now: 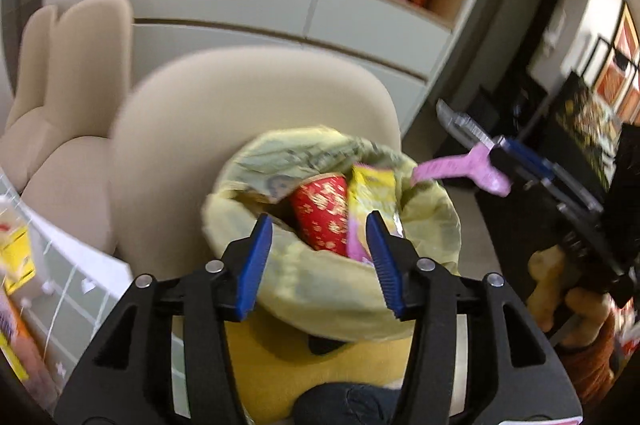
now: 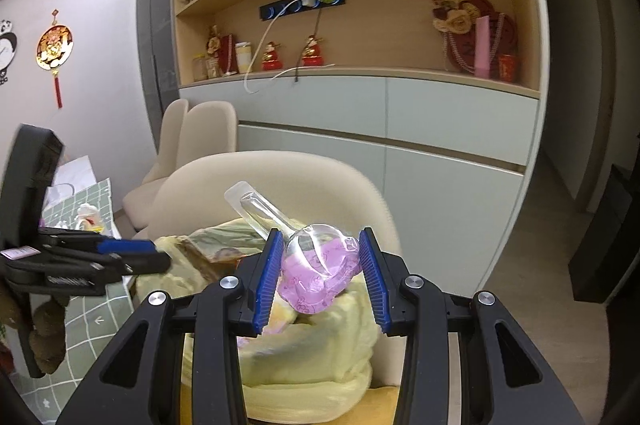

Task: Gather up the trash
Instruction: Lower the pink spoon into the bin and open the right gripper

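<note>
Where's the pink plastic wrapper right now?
The pink plastic wrapper is clamped between the right tongs, held just above the yellow trash bag; in the left wrist view it hangs at the bag's right edge.

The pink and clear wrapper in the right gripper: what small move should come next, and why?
Probably carry the right gripper a little forward over the mouth of the yellow trash bag, then open it. It is shut on the pink and clear wrapper, which hangs near the bag's rim, not inside. The left gripper is open and holds nothing.
</note>
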A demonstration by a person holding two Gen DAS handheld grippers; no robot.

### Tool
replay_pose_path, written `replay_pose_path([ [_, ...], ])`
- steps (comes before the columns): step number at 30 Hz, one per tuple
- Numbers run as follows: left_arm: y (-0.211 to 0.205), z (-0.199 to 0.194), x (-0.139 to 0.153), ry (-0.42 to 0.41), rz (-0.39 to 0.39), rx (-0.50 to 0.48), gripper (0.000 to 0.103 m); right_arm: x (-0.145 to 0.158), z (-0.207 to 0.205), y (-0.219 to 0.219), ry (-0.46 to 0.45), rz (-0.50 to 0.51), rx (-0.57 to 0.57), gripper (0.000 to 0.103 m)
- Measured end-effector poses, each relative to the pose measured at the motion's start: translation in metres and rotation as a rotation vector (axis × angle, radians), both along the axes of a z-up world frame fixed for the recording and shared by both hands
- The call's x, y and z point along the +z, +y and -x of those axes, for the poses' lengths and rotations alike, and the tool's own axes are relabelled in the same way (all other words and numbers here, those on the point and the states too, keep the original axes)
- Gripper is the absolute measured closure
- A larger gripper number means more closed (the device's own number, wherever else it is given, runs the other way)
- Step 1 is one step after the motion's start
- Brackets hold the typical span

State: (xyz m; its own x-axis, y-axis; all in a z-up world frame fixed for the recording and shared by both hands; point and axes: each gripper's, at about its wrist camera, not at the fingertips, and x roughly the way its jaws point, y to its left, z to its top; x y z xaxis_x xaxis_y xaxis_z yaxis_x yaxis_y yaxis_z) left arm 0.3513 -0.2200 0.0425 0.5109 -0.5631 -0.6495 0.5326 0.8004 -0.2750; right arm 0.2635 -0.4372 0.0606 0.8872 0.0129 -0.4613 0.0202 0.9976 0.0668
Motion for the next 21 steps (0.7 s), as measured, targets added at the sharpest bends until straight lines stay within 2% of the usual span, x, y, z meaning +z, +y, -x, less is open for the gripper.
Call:
replay_pose_path([
  [4, 0.025, 0.002, 0.001, -0.035, 0.053, 0.072, 0.052, -0.007, -0.015, 0.021, 0.029, 0.021, 0.033, 0.065],
  [8, 0.045, 0.011, 0.001, -0.072, 0.052, 0.103, 0.050, -0.019, -0.033, 0.037, 0.070, 0.044, 0.035, 0.065],
  [15, 0.067, -0.006, -0.007, 0.000, 0.071, 0.153, 0.048, -0.042, -0.053, 0.054, 0.142, 0.046, 0.028, 0.065],
  [21, 0.072, -0.005, -0.008, 0.001, 0.081, 0.174, 0.048, -0.060, -0.058, 0.063, 0.195, 0.085, 0.038, 0.065],
])
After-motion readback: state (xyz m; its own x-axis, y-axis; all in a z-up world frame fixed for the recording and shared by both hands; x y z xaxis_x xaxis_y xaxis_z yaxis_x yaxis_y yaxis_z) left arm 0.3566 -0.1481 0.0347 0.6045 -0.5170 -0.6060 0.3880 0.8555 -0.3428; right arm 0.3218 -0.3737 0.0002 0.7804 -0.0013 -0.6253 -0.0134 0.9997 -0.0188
